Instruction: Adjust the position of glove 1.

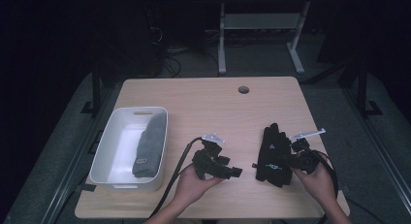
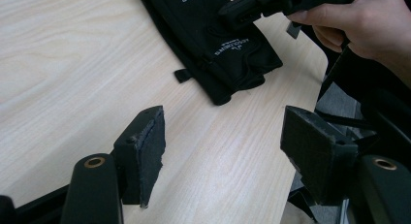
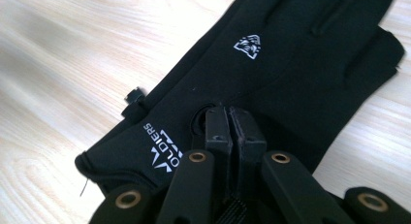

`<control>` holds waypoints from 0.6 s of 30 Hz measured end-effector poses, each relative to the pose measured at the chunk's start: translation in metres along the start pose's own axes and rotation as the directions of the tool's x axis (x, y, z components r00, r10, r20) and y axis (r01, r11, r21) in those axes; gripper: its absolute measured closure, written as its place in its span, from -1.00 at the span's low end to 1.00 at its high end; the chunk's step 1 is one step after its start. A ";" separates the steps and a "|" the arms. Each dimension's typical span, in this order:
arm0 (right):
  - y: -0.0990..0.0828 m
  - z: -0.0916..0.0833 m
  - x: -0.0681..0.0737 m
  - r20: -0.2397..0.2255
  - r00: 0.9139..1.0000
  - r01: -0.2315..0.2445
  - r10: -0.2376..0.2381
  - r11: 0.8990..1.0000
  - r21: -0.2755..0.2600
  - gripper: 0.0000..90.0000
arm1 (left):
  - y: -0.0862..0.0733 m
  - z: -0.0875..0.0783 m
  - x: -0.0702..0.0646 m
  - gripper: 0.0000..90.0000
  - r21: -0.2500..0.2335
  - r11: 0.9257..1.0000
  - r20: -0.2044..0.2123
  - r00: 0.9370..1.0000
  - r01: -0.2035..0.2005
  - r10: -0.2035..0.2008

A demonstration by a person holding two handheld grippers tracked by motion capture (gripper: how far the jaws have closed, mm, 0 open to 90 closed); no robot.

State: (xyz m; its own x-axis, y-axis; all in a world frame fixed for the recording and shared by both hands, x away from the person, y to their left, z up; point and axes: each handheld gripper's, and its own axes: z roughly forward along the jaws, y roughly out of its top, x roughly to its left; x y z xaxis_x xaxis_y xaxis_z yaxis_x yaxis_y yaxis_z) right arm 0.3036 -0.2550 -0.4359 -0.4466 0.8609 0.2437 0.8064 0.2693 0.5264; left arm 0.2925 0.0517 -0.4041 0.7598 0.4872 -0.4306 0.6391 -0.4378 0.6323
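Black two-jaw left gripper (image 1: 236, 172) and right gripper (image 1: 255, 165), brass-coloured rivets, worn foam pads (image 2: 153, 145), trailing black cables, grey three-cornered top plates.

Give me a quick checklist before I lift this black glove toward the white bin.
1. Right tongs closed on the black glove, near its cuff: ok.
2. Fabric actually pinched rather than just pressed: cannot tell.
3. Left tongs open, nothing between them, clear of the glove: ok.
4. White bin has free space beside the grey glove: ok.
5. Table between glove and bin free of obstacles: ok.
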 end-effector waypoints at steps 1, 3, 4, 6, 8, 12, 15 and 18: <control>0.000 0.001 0.002 -0.005 1.000 0.003 -0.003 1.000 -0.001 0.91 | 0.000 0.002 0.000 -0.28 0.000 1.000 0.000 1.000 0.002 -0.002; 0.001 0.003 0.005 -0.016 1.000 0.015 -0.015 1.000 -0.003 0.91 | 0.001 0.005 0.000 -0.28 0.005 1.000 -0.004 1.000 0.005 -0.005; 0.001 0.004 0.008 -0.020 1.000 0.017 -0.017 1.000 -0.001 0.90 | 0.001 0.006 0.001 -0.28 0.012 1.000 -0.009 1.000 0.002 -0.002; 0.003 0.006 0.012 -0.029 0.999 0.023 -0.023 1.000 0.001 0.88 | 0.003 0.009 0.002 -0.28 0.015 1.000 -0.019 1.000 0.005 -0.005; 0.004 0.008 0.014 -0.036 0.999 0.020 -0.020 1.000 0.003 0.86 | 0.004 0.012 0.004 -0.28 0.019 1.000 -0.019 1.000 0.015 -0.014; 0.008 0.008 0.015 -0.038 0.999 0.027 -0.028 1.000 -0.009 0.62 | 0.007 0.022 0.005 -0.27 0.035 0.999 -0.013 1.000 0.024 -0.023; 0.010 0.005 0.010 -0.030 0.999 0.011 -0.012 0.999 -0.038 0.43 | 0.010 0.030 0.005 -0.24 0.043 0.999 -0.009 1.000 0.027 -0.027; 0.010 0.001 0.001 -0.021 1.000 -0.018 0.017 0.997 -0.072 0.28 | 0.014 0.038 0.005 -0.22 0.054 0.998 0.000 0.999 0.038 -0.038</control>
State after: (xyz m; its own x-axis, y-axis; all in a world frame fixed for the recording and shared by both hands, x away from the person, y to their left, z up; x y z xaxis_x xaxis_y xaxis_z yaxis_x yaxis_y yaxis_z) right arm 0.3118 -0.2511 -0.4307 -0.4413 0.8560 0.2694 0.7845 0.2222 0.5790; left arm 0.3097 0.0188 -0.4218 0.7352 0.5030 -0.4544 0.6728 -0.4596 0.5798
